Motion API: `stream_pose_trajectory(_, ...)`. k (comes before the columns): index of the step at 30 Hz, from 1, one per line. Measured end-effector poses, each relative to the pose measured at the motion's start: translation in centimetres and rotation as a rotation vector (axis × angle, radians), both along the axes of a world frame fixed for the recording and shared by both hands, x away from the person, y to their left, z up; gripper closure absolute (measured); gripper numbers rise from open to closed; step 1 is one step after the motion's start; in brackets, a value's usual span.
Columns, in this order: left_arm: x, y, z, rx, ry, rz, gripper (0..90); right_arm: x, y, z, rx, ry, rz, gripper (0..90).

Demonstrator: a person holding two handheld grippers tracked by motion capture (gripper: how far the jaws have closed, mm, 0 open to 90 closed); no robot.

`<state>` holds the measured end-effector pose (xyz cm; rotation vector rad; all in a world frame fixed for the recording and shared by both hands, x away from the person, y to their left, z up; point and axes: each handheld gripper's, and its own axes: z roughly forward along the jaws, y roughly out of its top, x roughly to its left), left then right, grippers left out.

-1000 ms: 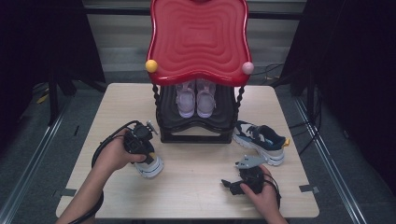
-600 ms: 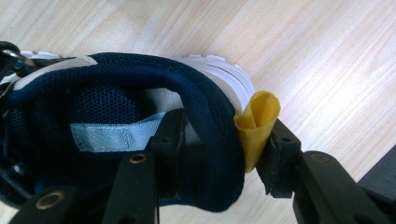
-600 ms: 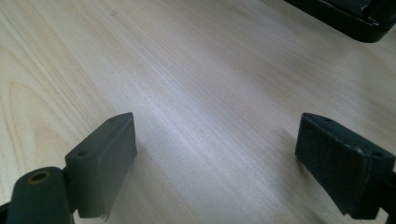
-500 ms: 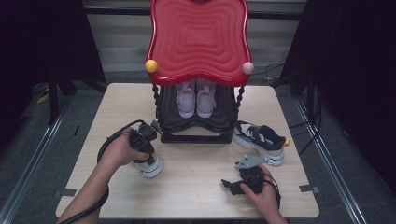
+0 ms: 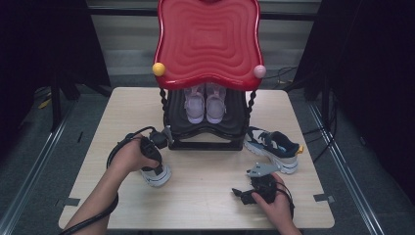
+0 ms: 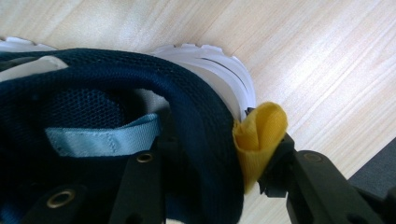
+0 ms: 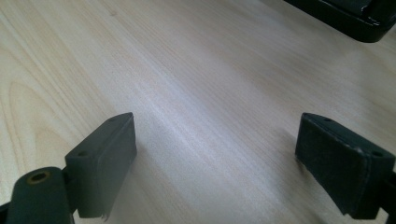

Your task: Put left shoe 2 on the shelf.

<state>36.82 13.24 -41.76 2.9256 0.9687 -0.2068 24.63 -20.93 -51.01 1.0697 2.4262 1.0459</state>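
Navy shoe (image 6: 93, 116) on the bench (image 5: 205, 196), near the front left of the black rack (image 5: 205, 132), toe toward the person. Left gripper (image 6: 205, 163), jaws just closing, pinches its heel collar beside the yellow tab (image 6: 259, 135). Right gripper (image 7: 215, 158) rests with jaws spread.

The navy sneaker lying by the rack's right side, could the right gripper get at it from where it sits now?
Probably yes. The right gripper rests open on the table, holding nothing, and bare wood lies between it and the navy sneaker. The black rack stands off to the side.
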Motion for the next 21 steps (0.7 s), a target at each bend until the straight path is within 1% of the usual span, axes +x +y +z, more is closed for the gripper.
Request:
stream_pose_trajectory(1,0.09,0.00,-0.10,0.004,0.004,-0.008,60.8,-0.01,0.00,0.01,0.000,0.001,-0.001,12.0)
stream_pose_trajectory(3,0.01,-0.16,-0.33,-0.005,0.016,0.011,62.6,0.00,0.00,0.00,0.000,0.000,0.000,12.0)
stream_pose_trajectory(4,0.02,-0.19,-0.33,-0.003,0.018,0.010,63.2,-0.01,0.00,0.00,0.000,0.001,-0.001,12.0)
stream_pose_trajectory(5,0.13,-0.17,-0.30,0.009,0.022,-0.003,63.5,-0.01,0.00,0.00,0.000,0.001,0.000,12.0)
stream_pose_trajectory(7,0.20,-0.18,-0.31,0.015,0.028,-0.010,64.3,0.00,0.00,0.00,0.000,0.000,0.000,12.0)
stream_pose_trajectory(8,0.15,-0.22,-0.32,0.013,0.030,-0.001,64.5,-0.01,0.00,0.01,0.000,0.001,-0.001,12.0)
stream_pose_trajectory(12,0.20,-0.18,-0.36,0.009,0.039,0.006,65.5,-0.01,0.01,0.01,0.000,0.001,-0.001,12.0)
stream_pose_trajectory(13,0.12,-0.24,-0.43,-0.002,0.037,0.022,65.7,-0.01,0.00,0.01,0.000,0.001,-0.001,12.0)
stream_pose_trajectory(21,0.06,-0.13,-0.40,-0.007,0.040,0.036,68.5,0.00,0.00,0.00,0.000,0.000,0.000,12.0)
